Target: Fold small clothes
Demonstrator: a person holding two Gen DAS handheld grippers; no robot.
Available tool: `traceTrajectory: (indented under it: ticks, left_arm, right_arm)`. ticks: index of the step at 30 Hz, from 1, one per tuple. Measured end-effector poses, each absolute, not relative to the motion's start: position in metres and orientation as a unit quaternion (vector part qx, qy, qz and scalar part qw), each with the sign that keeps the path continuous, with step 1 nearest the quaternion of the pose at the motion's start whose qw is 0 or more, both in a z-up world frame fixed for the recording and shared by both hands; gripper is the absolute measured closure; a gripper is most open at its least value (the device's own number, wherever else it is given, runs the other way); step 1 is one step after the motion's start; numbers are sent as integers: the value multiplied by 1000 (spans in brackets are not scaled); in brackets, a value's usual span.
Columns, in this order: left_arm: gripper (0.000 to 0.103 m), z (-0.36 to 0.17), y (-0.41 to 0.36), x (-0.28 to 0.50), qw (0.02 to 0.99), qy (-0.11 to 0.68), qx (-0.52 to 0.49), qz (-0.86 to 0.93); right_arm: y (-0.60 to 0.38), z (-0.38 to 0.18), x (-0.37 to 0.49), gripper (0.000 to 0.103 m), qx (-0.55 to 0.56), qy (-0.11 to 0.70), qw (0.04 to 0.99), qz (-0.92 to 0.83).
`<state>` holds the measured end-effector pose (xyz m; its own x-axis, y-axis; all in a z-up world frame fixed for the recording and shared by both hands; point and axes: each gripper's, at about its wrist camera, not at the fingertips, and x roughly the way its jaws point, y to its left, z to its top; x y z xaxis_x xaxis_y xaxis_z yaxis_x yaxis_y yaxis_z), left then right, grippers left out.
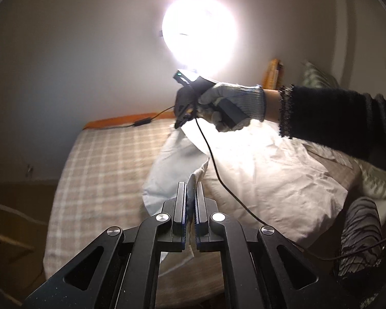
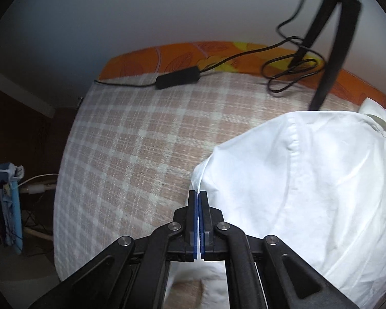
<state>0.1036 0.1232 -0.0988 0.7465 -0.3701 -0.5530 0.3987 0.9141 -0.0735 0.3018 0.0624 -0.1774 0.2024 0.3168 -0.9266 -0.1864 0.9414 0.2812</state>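
A white garment (image 1: 270, 175) lies spread on the checked bed cover (image 1: 103, 159). My left gripper (image 1: 192, 185) is shut on a bunched edge of it, held a little above the bed. My right gripper (image 1: 180, 125), held by a gloved hand (image 1: 231, 103), is shut on another edge farther back and lifts it. In the right wrist view the right gripper (image 2: 198, 193) pinches the white garment (image 2: 308, 180) at its left edge, over the checked cover (image 2: 141, 141).
A bright round lamp (image 1: 199, 31) glares behind the right hand. A black cable with an inline box (image 2: 177, 78) lies along the bed's far edge by an orange sheet (image 2: 180, 54). A tripod leg (image 2: 329, 64) stands at the back. A striped cloth (image 1: 360, 234) lies at right.
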Motion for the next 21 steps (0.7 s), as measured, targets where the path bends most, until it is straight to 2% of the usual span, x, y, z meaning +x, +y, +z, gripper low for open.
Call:
traceTrajectory:
  ticks: [1,8,15,21]
  left_arm:
    - [100,-96,113,104,932,290,38,-215]
    - [100,-100,39,102,898,313,108,-291]
    - [100,-131,-34,88,849,336,177,-368]
    - [100,-158,-49,85,828,368,193,-377]
  right_arm:
    - [53,-174,300,103,58,606,776,165]
    - [-13,-168,294,103,88,597,778,173]
    - [-65,-178,284,103,110,595,776,178]
    - [-93,-206,275,103,143,596,768,187]
